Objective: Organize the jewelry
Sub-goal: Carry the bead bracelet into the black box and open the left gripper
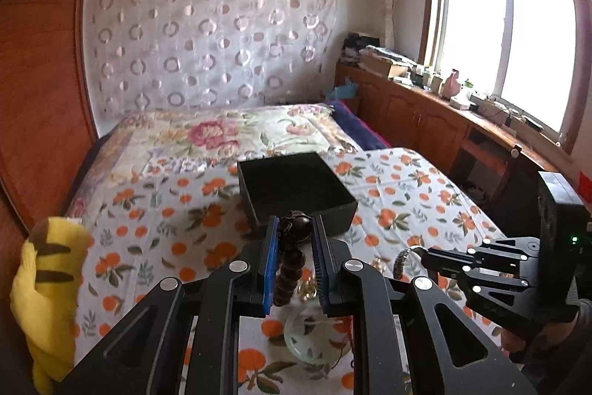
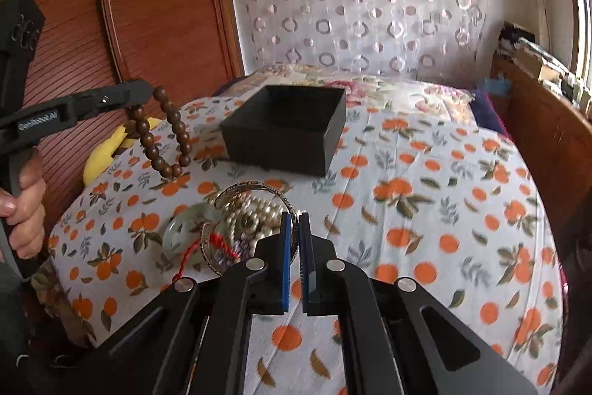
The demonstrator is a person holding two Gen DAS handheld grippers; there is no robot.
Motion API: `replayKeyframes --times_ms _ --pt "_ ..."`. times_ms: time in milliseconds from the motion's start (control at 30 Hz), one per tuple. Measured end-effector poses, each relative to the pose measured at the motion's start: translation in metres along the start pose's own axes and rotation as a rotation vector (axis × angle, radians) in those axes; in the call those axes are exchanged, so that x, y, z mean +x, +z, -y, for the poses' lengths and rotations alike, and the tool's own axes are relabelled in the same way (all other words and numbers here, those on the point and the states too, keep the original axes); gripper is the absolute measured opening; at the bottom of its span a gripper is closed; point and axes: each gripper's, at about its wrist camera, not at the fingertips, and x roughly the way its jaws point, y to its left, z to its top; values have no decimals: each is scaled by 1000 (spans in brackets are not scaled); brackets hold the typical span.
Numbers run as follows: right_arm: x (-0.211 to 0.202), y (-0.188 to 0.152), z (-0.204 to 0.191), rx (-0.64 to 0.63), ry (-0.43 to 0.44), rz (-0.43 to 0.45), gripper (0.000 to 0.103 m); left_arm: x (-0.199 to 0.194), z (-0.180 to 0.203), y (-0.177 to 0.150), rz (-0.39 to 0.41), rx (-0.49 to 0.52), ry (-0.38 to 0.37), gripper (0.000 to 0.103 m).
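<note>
My left gripper (image 1: 294, 223) is shut on a brown wooden bead bracelet (image 1: 290, 261) and holds it in the air just short of the open black box (image 1: 296, 189); the bracelet hangs from it in the right wrist view (image 2: 166, 136). My right gripper (image 2: 295, 215) is shut on a silver bangle (image 2: 255, 189), low over the jewelry pile (image 2: 236, 224) of pearls, a second silver bangle, a pale jade ring and red cord. The black box (image 2: 285, 128) stands on the orange-print sheet beyond the pile. The right gripper (image 1: 414, 252) shows holding the bangle in the left wrist view.
The bed has an orange-print sheet (image 2: 425, 191) and a floral quilt (image 1: 222, 132) behind. A yellow striped plush (image 1: 48, 284) lies at the bed's left edge. A wooden wardrobe (image 2: 129, 6) stands left, and a wooden cabinet (image 1: 425, 113) under the window stands right.
</note>
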Motion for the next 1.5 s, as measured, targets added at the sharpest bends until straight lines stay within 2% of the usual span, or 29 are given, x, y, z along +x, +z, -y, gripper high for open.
replayKeyframes --times_ms 367,767,933,1033,1200,1500 --pt "23 54 6 -85 -23 50 5 19 -8 32 11 11 29 16" --pt "92 99 15 -126 2 35 5 36 -17 69 45 17 31 16" --pt "115 102 18 -137 23 8 5 53 -19 79 31 27 25 16" --pt "124 100 21 -137 27 -18 11 65 -20 83 16 31 20 16" --pt "118 101 31 -122 32 -2 13 90 -20 85 -17 31 5 16" --pt "95 92 60 -70 -16 24 20 124 -7 90 -57 42 -37 16"
